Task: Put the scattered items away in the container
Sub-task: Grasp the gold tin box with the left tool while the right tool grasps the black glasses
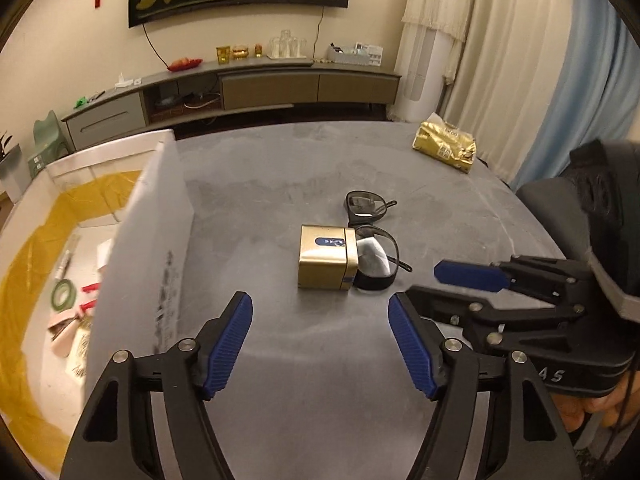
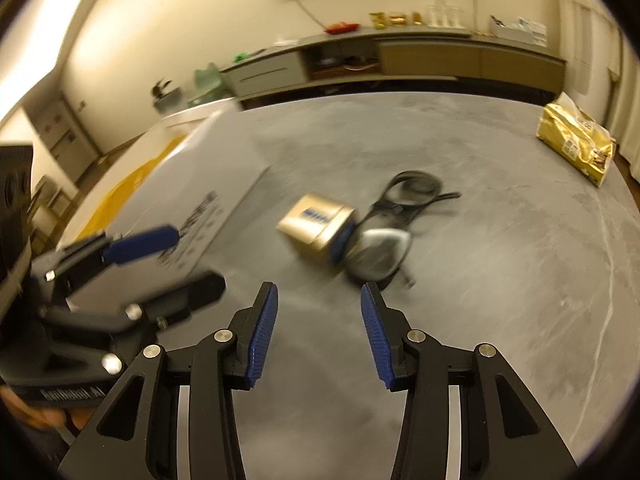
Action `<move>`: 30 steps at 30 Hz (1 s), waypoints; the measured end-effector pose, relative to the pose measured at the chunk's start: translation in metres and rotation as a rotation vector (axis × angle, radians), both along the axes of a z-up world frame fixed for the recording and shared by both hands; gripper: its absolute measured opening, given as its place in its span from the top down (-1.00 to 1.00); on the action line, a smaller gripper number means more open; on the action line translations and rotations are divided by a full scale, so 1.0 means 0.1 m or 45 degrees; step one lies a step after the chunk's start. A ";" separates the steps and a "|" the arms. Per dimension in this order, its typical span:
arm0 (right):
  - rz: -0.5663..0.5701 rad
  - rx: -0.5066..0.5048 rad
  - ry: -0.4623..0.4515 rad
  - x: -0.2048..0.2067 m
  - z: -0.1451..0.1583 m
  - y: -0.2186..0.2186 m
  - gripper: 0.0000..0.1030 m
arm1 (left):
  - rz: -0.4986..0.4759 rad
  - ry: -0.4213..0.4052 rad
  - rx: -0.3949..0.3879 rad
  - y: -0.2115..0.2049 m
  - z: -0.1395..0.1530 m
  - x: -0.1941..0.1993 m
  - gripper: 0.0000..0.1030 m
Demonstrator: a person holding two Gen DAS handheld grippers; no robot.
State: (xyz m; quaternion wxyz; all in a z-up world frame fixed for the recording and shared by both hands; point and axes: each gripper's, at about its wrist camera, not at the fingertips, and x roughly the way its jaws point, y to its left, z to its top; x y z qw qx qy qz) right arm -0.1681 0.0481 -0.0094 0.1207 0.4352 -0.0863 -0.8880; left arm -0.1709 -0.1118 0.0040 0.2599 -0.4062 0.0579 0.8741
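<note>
Trouble, as we judge it, starts at the left of the frame: the container point(image 1: 80, 208) stands with its tall white wall toward the table point(image 1: 280, 360), so anything carried low could strike that wall. At centre, the gold box point(image 1: 326, 258) touches the glasses point(image 1: 372, 240); grabbing one may drag the other. Our left gripper point(image 1: 320, 344) and right gripper point(image 2: 318, 332) both hang spread and empty, short of the pair. The gold packet point(image 1: 446, 146) lies well apart, upper right. Only the left view shows items inside the container (the right view is blurred).
</note>
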 end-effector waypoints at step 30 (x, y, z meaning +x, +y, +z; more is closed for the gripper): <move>-0.110 0.087 -0.176 -1.22 -0.58 0.34 -0.25 | 0.052 -0.102 0.045 0.43 -0.81 -0.91 -0.50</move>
